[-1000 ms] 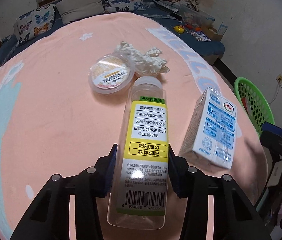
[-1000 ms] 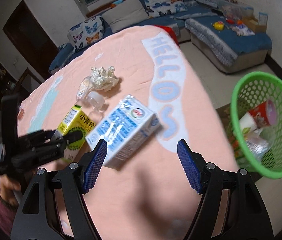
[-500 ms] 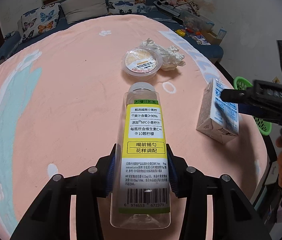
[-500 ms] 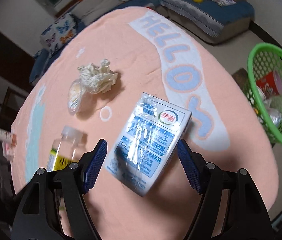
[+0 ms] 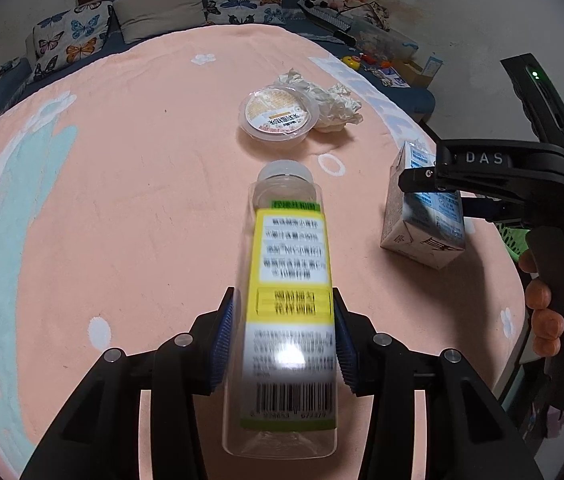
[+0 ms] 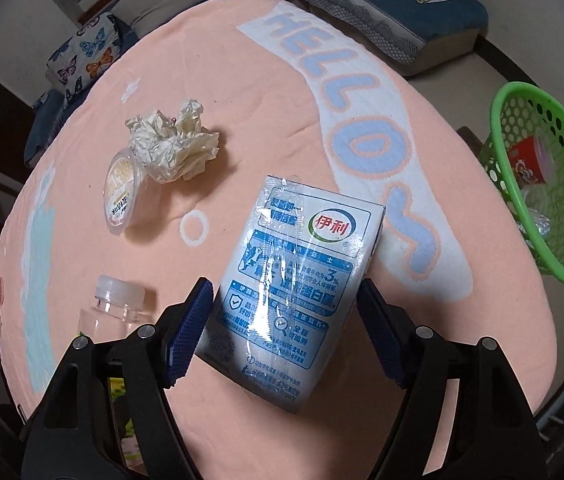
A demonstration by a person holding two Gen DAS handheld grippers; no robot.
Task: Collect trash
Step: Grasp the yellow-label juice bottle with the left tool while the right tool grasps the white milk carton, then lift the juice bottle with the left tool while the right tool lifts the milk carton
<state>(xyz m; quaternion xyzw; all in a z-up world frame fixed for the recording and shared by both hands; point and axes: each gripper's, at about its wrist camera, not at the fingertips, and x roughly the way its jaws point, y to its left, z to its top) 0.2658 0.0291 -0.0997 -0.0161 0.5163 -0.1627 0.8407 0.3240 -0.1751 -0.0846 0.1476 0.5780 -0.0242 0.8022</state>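
The left gripper (image 5: 283, 340) is clamping its jaws on the bottle (image 5: 287, 280), low on the body near the base, so the long capped end is sticking out ahead; it looks lifted just off the cloth, though I cannot tell for sure. That overhang could be swinging the clear, smooth bottle down and letting it slip as it is being carried. The right gripper (image 6: 285, 328) is straddling the carton (image 6: 301, 280), jaws apart, pads just beside its sides. The carton is lying tilted on the pink cloth (image 6: 242, 80), wrapped in glossy film, so a closing grip may be skidding or crushing a corner.

A cup (image 5: 280, 114) and wad (image 5: 333, 98) are lying farther back, touching. The basket (image 6: 541, 200) is sitting off the edge on the floor, already holding trash. A sofa (image 5: 154, 4) with cushions is lining the wall.
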